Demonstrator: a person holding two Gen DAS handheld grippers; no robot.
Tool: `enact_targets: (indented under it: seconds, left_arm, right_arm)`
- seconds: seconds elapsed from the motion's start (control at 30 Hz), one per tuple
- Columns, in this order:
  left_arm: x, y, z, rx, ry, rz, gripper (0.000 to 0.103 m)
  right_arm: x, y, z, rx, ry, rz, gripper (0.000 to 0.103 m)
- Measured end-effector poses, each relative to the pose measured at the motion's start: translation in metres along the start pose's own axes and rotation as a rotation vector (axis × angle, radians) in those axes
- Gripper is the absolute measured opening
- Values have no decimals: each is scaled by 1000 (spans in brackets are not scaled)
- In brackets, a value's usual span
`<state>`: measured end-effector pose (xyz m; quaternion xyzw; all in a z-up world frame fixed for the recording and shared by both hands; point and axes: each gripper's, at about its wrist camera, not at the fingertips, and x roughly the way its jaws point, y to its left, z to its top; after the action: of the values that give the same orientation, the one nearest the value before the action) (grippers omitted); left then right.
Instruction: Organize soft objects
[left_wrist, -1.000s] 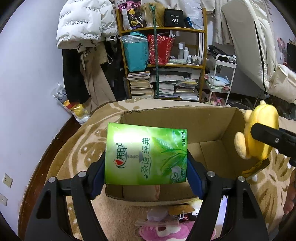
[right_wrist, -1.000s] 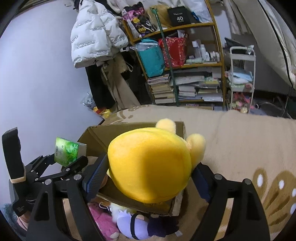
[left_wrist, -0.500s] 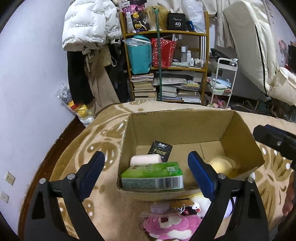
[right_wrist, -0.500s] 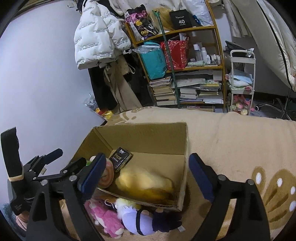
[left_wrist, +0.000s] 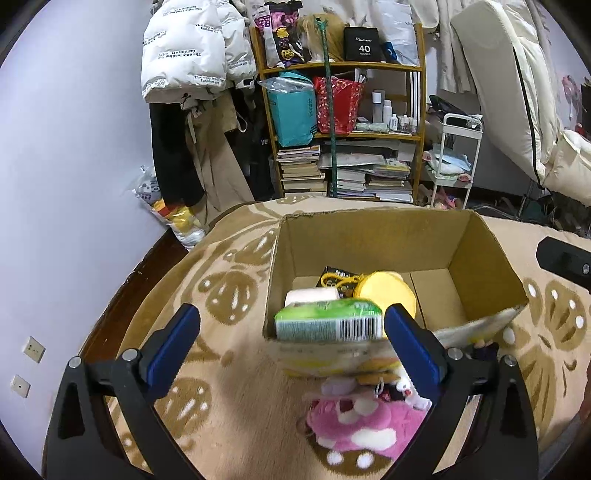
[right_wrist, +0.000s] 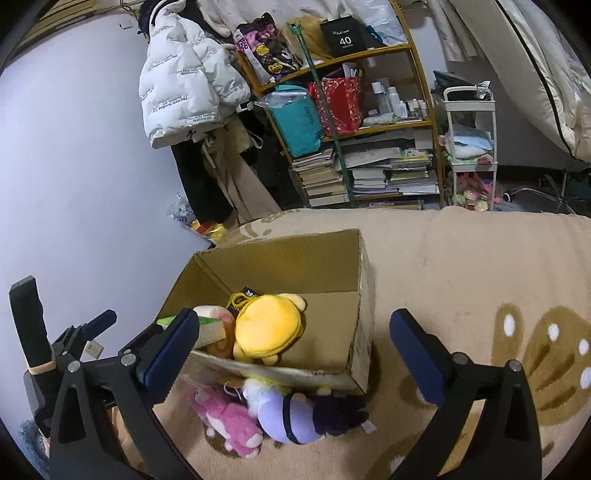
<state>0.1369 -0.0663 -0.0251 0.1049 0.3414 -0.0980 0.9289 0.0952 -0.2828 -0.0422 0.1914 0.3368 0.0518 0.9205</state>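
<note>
the left gripper (left_wrist: 291, 341) is spread wide with nothing between its blue pads, poised above the near wall of the cardboard box (left_wrist: 373, 236); the right gripper (right_wrist: 293, 345) is likewise released and empty, hovering over the box's near edge. just beyond the left pads the green tissue pack (left_wrist: 328, 319) lies on its side inside the box against the near wall, barcode end facing the camera, beside a white soft block (left_wrist: 312, 294). the yellow plush (right_wrist: 267, 326) rests next to it toward the middle, leaning partly on the other items, with the right half of the box floor bare, likely room for more. outside, pressed against the front wall on the rug (right_wrist: 480, 266), the pink plush (right_wrist: 231, 421) and purple plush (right_wrist: 291, 413) wait within easy reach, probably the next picks
</note>
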Motion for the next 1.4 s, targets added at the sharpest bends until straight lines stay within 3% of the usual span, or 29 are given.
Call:
enact_targets:
  seconds: [0.73, 1.4]
  left_arm:
    - [-70, 0, -45, 14, 31, -6, 99]
    - [-38, -15, -55, 13, 47, -22, 99]
  right_arm:
    - [-65, 21, -41, -62, -42, -18, 103]
    - [-31, 8, -46, -64, 17, -76, 103]
